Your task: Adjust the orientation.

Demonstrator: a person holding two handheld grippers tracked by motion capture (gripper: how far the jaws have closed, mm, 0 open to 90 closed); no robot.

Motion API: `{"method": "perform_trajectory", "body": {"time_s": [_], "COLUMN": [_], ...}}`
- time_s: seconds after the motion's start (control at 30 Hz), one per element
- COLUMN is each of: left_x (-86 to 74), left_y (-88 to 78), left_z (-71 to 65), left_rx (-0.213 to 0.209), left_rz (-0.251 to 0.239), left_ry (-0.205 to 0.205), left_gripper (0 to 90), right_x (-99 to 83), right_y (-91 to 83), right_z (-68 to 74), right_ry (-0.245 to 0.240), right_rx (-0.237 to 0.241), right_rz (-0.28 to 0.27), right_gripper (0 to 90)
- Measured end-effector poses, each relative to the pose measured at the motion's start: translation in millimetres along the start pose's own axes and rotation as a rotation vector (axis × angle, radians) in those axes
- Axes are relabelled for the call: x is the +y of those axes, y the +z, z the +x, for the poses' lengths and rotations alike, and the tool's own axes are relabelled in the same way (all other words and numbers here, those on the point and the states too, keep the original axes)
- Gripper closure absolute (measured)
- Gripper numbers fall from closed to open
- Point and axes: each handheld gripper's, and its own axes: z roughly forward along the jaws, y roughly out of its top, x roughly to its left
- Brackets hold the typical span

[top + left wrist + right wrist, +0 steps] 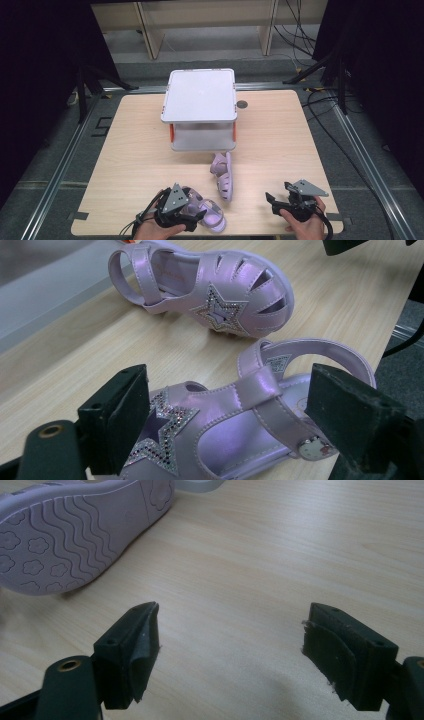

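at the bottom of the high view, left of centre, the left hand-held gripper (192, 216) is held low over the front edge of the pale wooden bench (135, 150), with a hand (155, 230) gripping it from below and its grey three-cornered plate on top. in the left gripper view its two black jaws stand spread wide, one on each side of a lilac sandal (225, 425), which lies between them over its strap and sequinned star; whether the pads touch the shoe cannot be told. this near sandal (210, 212) sits upright close to the bench's front edge. at the lower right of the high view the right hand-held gripper (274, 200) is held by the other hand (302, 225), well apart from both shoes. in the right gripper view its jaws are spread too, with bare wood grain between them. a little farther in, near the middle of the frame, the second sandal (223, 175) lies tipped on its side; the right gripper view shows its wavy, flower-stamped sole (75, 535) at upper left, while the left gripper view shows its star-trimmed upper (220, 290) at the top. just beyond it stands a white two-tier shelf (200, 107) with orange corner pieces, its top flat and bare, the lower tier open toward the person. a small dark round hole (242, 104) marks the bench just right of the shelf. beyond the far edge, grey floor, black cables and light wooden frame legs fill the upper part.
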Motion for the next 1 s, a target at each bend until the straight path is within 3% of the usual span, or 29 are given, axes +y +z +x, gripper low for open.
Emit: {"method": "perform_trajectory", "body": {"time_s": [0.1, 0.17, 0.37, 0.5, 0.57, 0.6, 0.8, 0.93, 0.97, 1.0], "left_x": [-1.6, -2.4, -5.7, -9.1, -13.1, -18.0, -21.9, -15.2, -15.2, -13.1], "left_y": [3.3, 5.4, 0.2, -5.3, -11.2, -15.8, -18.3, -17.0, -17.0, -15.1], "left_z": [-2.7, -4.0, -1.8, 1.9, 5.5, 9.2, 11.3, 3.2, 3.2, -0.4], "left_rx": [0.016, 0.010, 0.036, 0.039, 0.044, 0.042, 0.048, 0.026, 0.026, 0.009], "left_rz": [0.027, 0.016, 0.043, 0.045, 0.055, 0.060, 0.059, 0.055, 0.055, 0.074], "left_ry": [0.032, 0.007, 0.048, 0.034, 0.054, 0.030, 0.054, 0.132, 0.132, 0.169], "left_gripper": [17.6, 17.4, 16.9, 16.9, 18.0, 17.1, 20.6, 25.3, 27.6, 28.4], "right_x": [0.5, 0.3, 0.2, 0.3, 0.2, 0.3, 0.6, 0.8, 0.8, 0.3], "right_y": [1.3, 0.4, 0.6, 0.7, 0.7, 0.7, 1.5, 0.9, 0.9, 1.4], "right_z": [-0.4, -1.0, -1.1, -1.1, -1.1, -1.2, -0.9, -1.8, -1.8, -2.2], "right_ry": [-0.001, -0.016, -0.018, -0.016, -0.013, -0.015, -0.020, -0.024, -0.024, -0.021], "right_rx": [0.026, 0.005, 0.013, 0.015, 0.013, 0.014, 0.025, 0.026, 0.026, 0.033], "right_rz": [-0.001, -0.007, -0.006, -0.007, -0.011, -0.011, -0.009, -0.015, -0.015, -0.011], "right_gripper": [22.5, 22.6, 23.2, 23.3, 23.6, 23.6, 24.0, 24.4, 24.4, 24.4]}}
